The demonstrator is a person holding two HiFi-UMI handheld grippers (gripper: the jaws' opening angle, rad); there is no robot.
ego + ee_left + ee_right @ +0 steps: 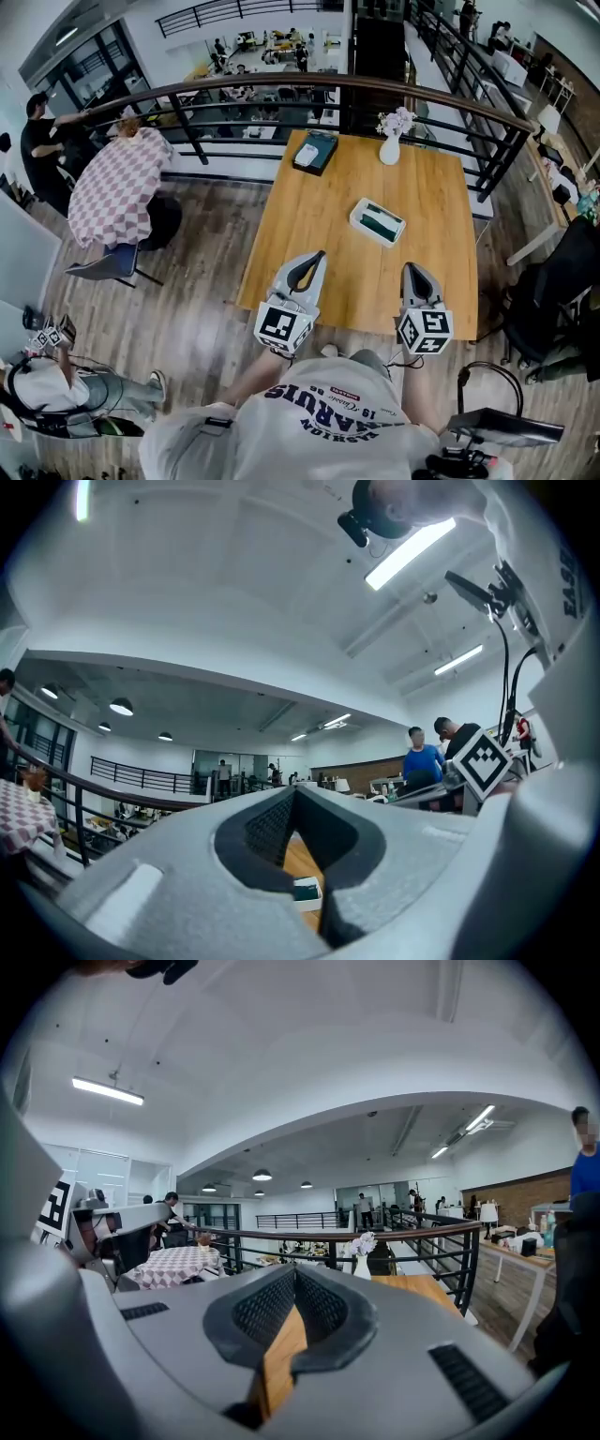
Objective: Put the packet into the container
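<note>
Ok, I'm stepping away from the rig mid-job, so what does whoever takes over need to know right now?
Left gripper: shut, empty, above the near part of the table.
Right gripper: shut, empty, alongside it.
Packet, as I read it: white with a green top, lying mid-table, untouched.
Container, probably the dark one at the far edge, left of the vase; something white lies on it.
Done: nothing yet.
Left: grasp the packet, carry it over, release it in the container.
</note>
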